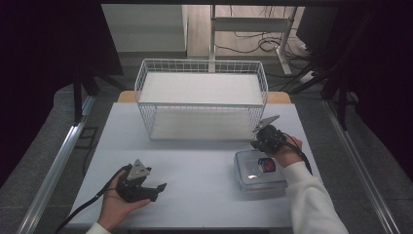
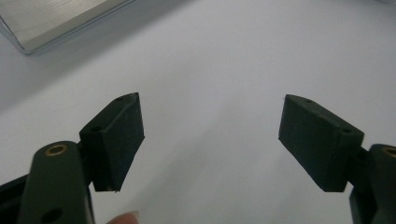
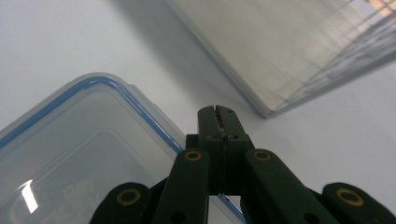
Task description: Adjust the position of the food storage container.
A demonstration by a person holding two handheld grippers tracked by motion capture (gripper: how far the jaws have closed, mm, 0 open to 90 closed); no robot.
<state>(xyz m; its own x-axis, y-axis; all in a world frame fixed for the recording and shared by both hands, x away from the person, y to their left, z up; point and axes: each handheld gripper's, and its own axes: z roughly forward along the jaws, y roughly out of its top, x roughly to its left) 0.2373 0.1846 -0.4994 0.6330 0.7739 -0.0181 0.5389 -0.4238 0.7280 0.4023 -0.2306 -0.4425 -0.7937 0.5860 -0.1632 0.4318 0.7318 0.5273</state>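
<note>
The right gripper [image 3: 218, 116], jaws pressed together on nothing, sits just beside the lidded clear container [image 3: 84, 154]. Its contents are unclear. The left gripper [image 2: 210, 140] holds its jaws wide over bare counter [image 2: 224, 70].

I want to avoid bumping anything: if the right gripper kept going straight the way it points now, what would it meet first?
Probably the white wire basket. The right gripper, shut with nothing between its jaws, sits over the corner of the clear lidded container and aims across bare table at the basket's near edge; depth is hard to judge.
</note>
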